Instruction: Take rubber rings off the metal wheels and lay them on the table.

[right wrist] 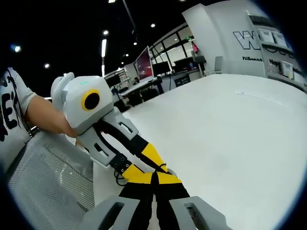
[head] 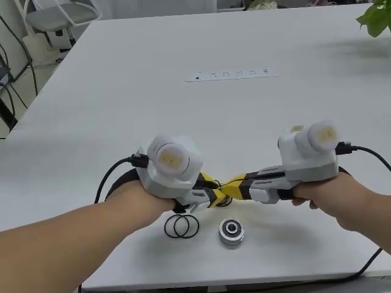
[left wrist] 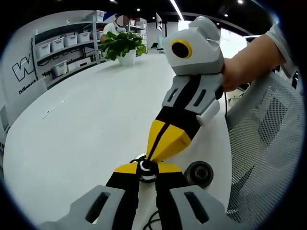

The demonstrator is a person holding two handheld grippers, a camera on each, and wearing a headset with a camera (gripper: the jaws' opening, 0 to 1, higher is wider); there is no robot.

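Both grippers meet low over the white table [head: 183, 122] near its front edge. My left gripper [head: 215, 194] [left wrist: 146, 166] is shut on a small metal wheel [left wrist: 146, 171], held between its yellow tips. My right gripper [head: 230, 188] [right wrist: 153, 176] comes in from the opposite side. Its jaws are shut, pinching at that wheel's rim, where the rubber ring sits mostly hidden. Two thin black rubber rings [head: 181, 226] lie overlapping on the table just below the left gripper. A second metal wheel [head: 231, 232] [left wrist: 199, 173] lies flat to their right.
A white power strip [head: 231, 74] lies mid-table. A green plant [head: 376, 18] stands at the far right corner and a chair [head: 58, 18] at the far left. A mesh chair back [left wrist: 268, 143] is close behind the front edge.
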